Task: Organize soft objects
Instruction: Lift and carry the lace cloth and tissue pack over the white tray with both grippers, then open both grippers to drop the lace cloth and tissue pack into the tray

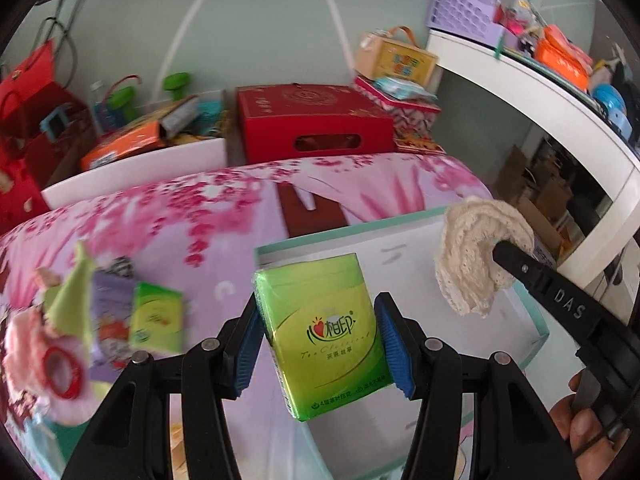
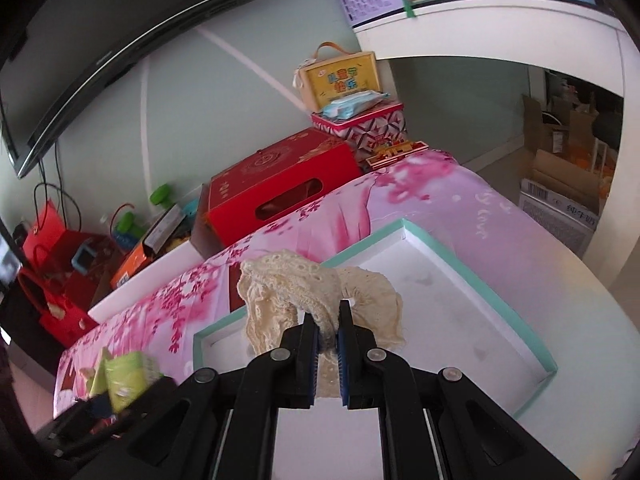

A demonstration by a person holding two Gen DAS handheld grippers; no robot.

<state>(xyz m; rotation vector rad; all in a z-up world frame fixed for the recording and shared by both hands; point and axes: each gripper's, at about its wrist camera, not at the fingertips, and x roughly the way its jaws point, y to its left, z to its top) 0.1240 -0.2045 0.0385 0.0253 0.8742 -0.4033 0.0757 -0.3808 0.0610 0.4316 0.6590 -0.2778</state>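
Note:
My left gripper point(image 1: 318, 340) is shut on a green tissue pack point(image 1: 320, 332), its blue pads pressing both sides, held above the near left corner of a white tray with a teal rim point(image 1: 538, 320). My right gripper point(image 2: 328, 334) is shut on a cream lace cloth point(image 2: 288, 284), which hangs in folds over the tray point(image 2: 440, 248); in the left wrist view the cream lace cloth point(image 1: 472, 256) dangles from the right gripper's black fingers point(image 1: 516, 260). A second green tissue pack point(image 1: 156, 318) lies on the pink floral cover point(image 1: 180, 216) at left, among other soft items.
A pink fluffy item with a red ring point(image 1: 48, 356) and a green cloth point(image 1: 76, 300) lie at the left. A red box point(image 1: 312, 120) and patterned boxes point(image 2: 360, 124) stand behind the bed. A white desk point(image 2: 500, 28) curves at right; a monitor point(image 2: 120, 28) hangs upper left.

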